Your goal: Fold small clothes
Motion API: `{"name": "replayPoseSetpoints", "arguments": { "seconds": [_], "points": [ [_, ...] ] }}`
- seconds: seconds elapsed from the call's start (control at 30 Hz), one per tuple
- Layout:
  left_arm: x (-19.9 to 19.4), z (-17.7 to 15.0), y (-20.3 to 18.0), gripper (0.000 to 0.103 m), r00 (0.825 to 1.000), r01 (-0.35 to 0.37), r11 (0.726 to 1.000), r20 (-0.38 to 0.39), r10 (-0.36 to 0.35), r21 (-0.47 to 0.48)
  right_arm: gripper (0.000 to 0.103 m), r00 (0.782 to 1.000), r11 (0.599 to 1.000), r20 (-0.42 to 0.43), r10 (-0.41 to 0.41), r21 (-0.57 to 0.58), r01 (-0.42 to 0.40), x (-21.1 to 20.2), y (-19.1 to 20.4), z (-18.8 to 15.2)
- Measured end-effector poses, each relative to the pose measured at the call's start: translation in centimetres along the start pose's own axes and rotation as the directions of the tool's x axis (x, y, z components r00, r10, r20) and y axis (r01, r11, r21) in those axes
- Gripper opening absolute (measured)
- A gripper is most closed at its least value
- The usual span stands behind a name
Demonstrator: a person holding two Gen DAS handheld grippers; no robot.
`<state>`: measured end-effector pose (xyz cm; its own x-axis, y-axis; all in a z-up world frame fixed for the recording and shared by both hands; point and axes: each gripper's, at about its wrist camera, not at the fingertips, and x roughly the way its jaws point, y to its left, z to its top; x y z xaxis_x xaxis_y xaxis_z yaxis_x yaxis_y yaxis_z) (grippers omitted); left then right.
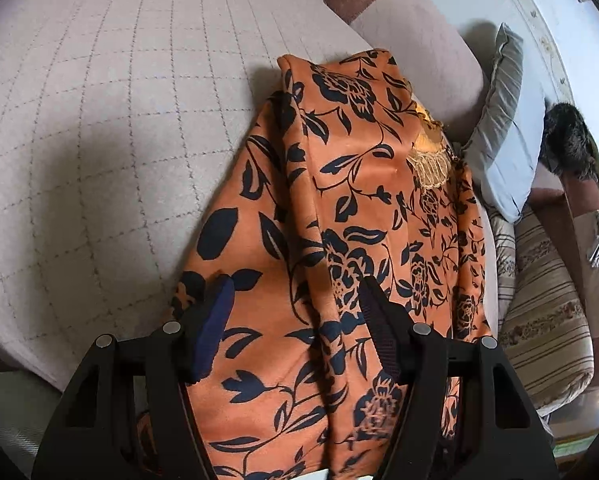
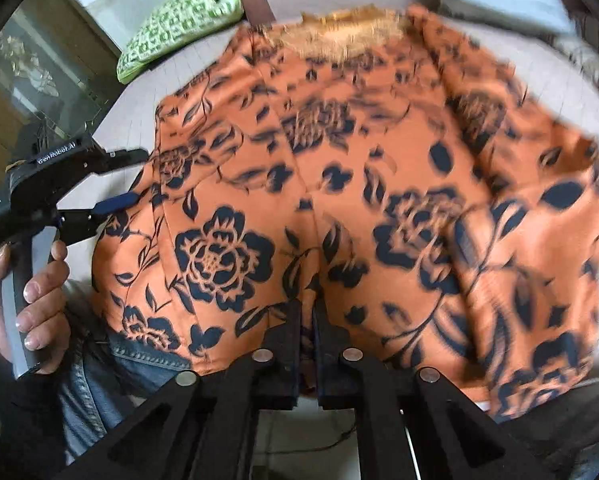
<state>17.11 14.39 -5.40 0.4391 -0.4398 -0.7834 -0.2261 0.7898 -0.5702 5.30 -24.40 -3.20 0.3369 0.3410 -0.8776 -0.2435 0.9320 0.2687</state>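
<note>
An orange garment with a black flower print [image 1: 339, 208] lies on a beige quilted bed [image 1: 99, 120], its gold lace collar [image 1: 429, 160] at the far end. My left gripper [image 1: 295, 300] is open, its fingers spread over the garment's near hem; it also shows at the left of the right wrist view [image 2: 119, 180], held in a hand. My right gripper [image 2: 307, 312] is shut on the garment's [image 2: 339, 200] near edge, with a fold of cloth between the fingers. That view is blurred.
A green patterned pillow [image 2: 179, 24] lies at the far end of the bed. A grey cushion [image 1: 503, 128], a striped cushion [image 1: 547, 300] and a dark furry thing [image 1: 567, 136] sit to the right. The person's jeans [image 2: 99, 380] are by the bed's near edge.
</note>
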Motion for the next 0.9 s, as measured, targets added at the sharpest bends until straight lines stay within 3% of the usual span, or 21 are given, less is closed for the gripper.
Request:
{"name": "replayPoseSetpoints", "arguments": {
  "seconds": [0.03, 0.1, 0.2, 0.27, 0.33, 0.37, 0.4, 0.47, 0.53, 0.6, 0.67, 0.73, 0.8, 0.9],
  "points": [
    [-0.2, 0.2, 0.2, 0.064, 1.0, 0.013, 1.0, 0.003, -0.013, -0.015, 0.004, 0.999, 0.999, -0.011, -0.042, -0.018, 0.042, 0.2, 0.0, -0.1],
    [-0.7, 0.5, 0.5, 0.064, 0.999, 0.031, 0.999, -0.006, -0.031, -0.042, 0.004, 0.998, 0.999, -0.055, -0.041, 0.005, 0.041, 0.8, -0.7, -0.2],
    [-2.4, 2.1, 0.9, 0.064, 0.995, 0.099, 0.99, 0.013, -0.098, -0.101, 0.004, 0.995, 0.995, 0.051, 0.087, 0.04, -0.089, -2.6, -1.2, 0.8],
    [-3.6, 4.1, 1.1, 0.064, 0.995, 0.095, 0.986, 0.052, -0.089, -0.138, 0.011, 0.971, 0.981, 0.147, 0.189, 0.022, -0.194, -5.6, -0.8, 2.4],
    [-3.6, 6.2, 1.1, 0.064, 0.995, 0.09, 0.981, 0.065, -0.081, -0.17, 0.038, 0.948, 0.962, 0.167, 0.27, -0.003, -0.273, -6.6, -0.3, 4.4],
    [-3.4, 7.0, 1.1, 0.064, 0.995, 0.086, 0.979, 0.062, -0.076, -0.182, 0.057, 0.934, 0.95, 0.178, 0.31, -0.018, -0.311, -6.7, 0.1, 6.2],
    [-2.9, 8.2, 1.1, 0.064, 0.995, 0.086, 0.975, 0.061, -0.075, -0.205, 0.06, 0.928, 0.946, 0.191, 0.321, -0.022, -0.323, -6.7, 0.3, 7.4],
    [-1.8, 10.5, 1.4, 0.064, 0.995, 0.091, 0.966, 0.071, -0.076, -0.241, 0.06, 0.918, 0.935, 0.182, 0.353, -0.045, -0.351, -5.7, 1.2, 11.3],
    [-0.1, 12.8, 1.9, 0.064, 0.996, 0.071, 0.956, 0.064, -0.055, -0.286, 0.06, 0.928, 0.939, 0.144, 0.344, -0.059, -0.339, -3.5, 1.9, 16.0],
    [1.3, 14.5, 1.7, 0.064, 0.998, 0.021, 0.965, 0.065, -0.004, -0.263, 0.06, 0.935, 0.941, 0.106, 0.337, -0.054, -0.334, -0.9, 2.1, 19.8],
    [2.8, 15.3, 1.7, 0.064, 0.999, 0.008, 0.962, 0.04, 0.003, -0.274, 0.059, 0.937, 0.941, 0.076, 0.34, -0.02, -0.339, 1.8, 2.0, 23.5],
    [4.3, 16.1, 2.6, 0.064, 0.999, 0.039, 0.943, 0.013, -0.037, -0.33, 0.058, 0.944, 0.945, 0.049, 0.327, -0.003, -0.328, 4.7, 2.2, 27.2],
    [5.2, 16.4, 2.7, 0.064, 0.999, 0.032, 0.942, 0.022, -0.026, -0.334, 0.057, 0.94, 0.94, 0.017, 0.34, 0.013, -0.34, 7.7, 2.7, 30.6],
    [6.0, 16.3, 2.4, 0.054, 0.999, 0.032, 0.95, 0.017, -0.028, -0.312, 0.053, 0.935, 0.934, -0.012, 0.355, 0.05, -0.354, 11.7, 3.5, 34.2]
  ]
}}
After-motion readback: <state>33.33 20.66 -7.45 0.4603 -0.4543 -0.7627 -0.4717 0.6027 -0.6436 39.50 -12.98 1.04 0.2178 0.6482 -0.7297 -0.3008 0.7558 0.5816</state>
